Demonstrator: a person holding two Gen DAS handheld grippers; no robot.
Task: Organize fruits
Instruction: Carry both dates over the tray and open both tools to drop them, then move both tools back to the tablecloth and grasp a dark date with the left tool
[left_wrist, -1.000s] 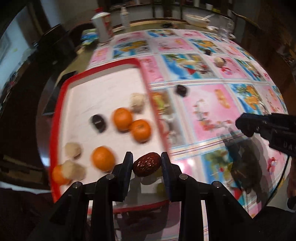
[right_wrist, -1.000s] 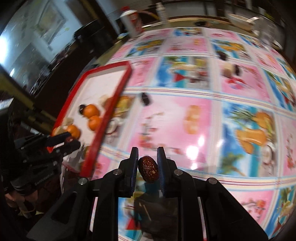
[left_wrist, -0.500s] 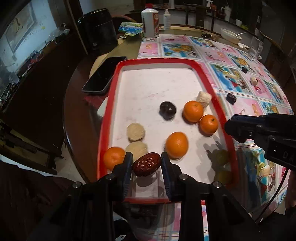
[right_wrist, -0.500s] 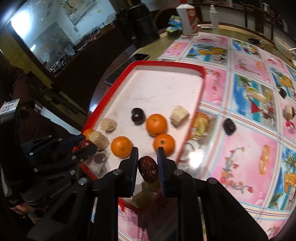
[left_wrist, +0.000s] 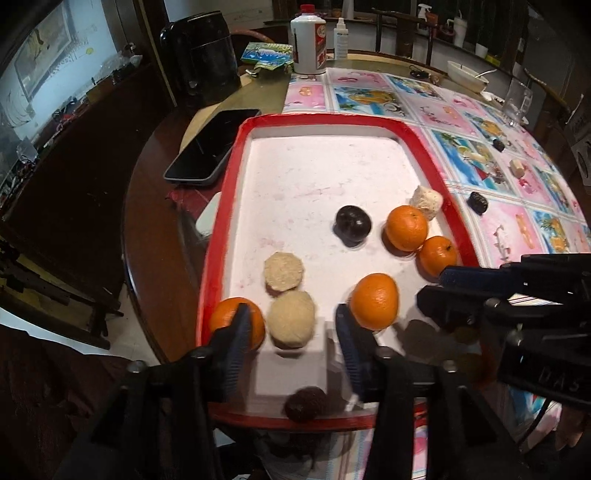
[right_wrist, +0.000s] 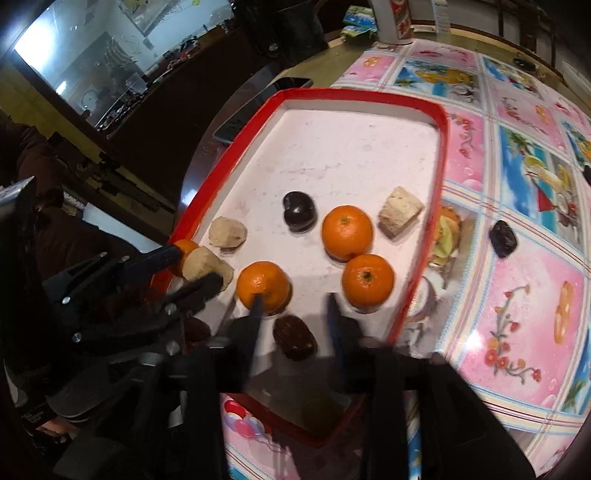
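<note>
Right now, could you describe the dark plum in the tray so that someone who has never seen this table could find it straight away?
Start at the red-rimmed white tray at the table's edge, beside the black phone. Near its middle, left of the paired oranges, sits the plum. It is the only smooth, glossy, near-black round fruit there; the dates are wrinkled and brown, the other pieces pale or orange.
</note>
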